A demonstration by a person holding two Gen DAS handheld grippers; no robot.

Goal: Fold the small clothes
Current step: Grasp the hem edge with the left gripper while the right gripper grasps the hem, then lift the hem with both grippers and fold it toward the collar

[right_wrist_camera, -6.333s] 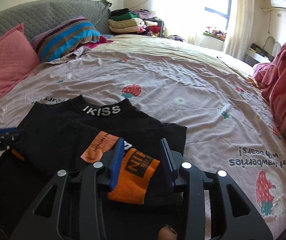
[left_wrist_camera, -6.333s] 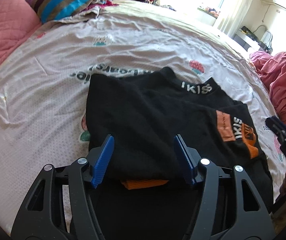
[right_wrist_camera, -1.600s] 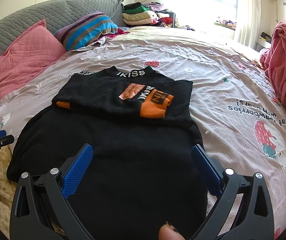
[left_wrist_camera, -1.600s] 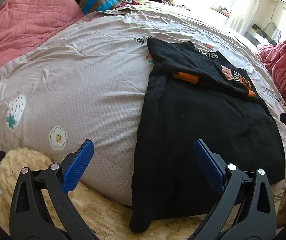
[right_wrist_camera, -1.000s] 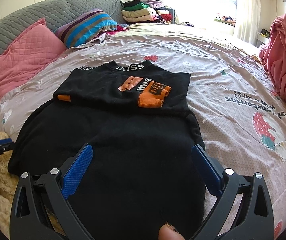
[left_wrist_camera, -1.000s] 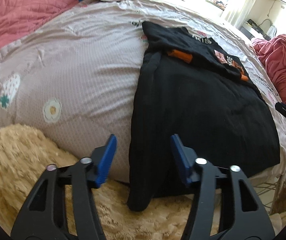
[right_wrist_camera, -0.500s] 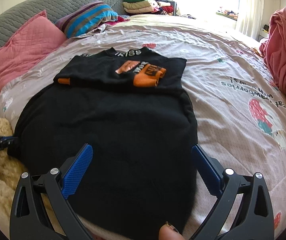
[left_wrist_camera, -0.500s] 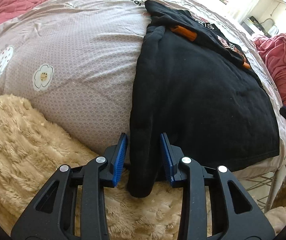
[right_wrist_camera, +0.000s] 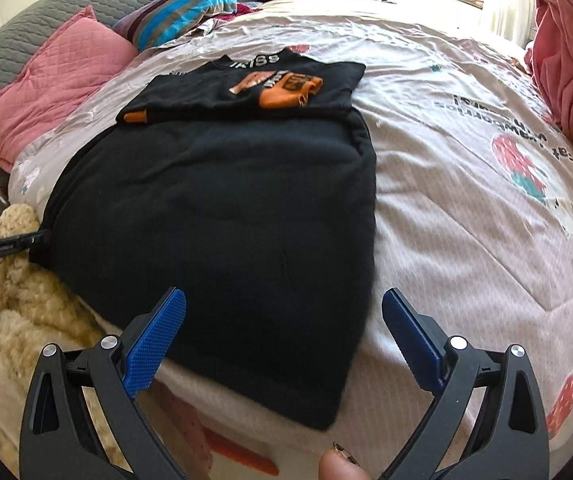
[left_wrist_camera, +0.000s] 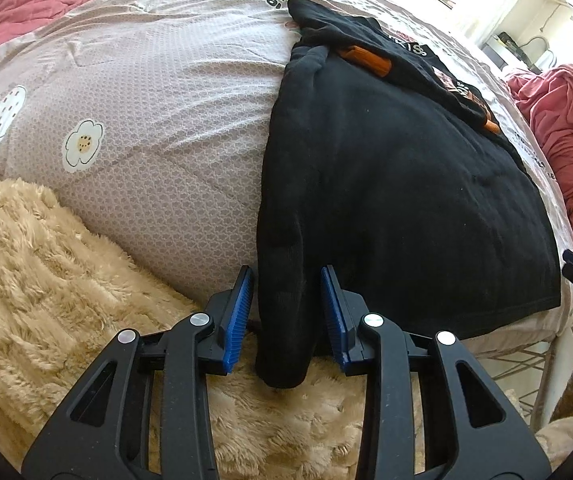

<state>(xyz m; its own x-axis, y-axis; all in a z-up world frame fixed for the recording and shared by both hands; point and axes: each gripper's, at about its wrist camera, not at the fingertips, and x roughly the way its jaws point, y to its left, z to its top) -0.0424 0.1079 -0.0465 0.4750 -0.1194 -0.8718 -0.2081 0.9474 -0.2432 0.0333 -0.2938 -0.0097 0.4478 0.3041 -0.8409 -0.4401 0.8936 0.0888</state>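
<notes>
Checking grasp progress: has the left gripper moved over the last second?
Yes. The left gripper has come down toward the sweater's hanging hem corner, its jaws narrowing around it.

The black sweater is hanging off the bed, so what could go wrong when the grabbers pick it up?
The left gripper has its blue fingers around the black sweater corner but not pinching yet, so it might slip out. The right gripper is wide open over the other corner; lifting one side first could pull the hem crooked. Pulling hard might also mess up the folded orange cuffs near the collar.
</notes>
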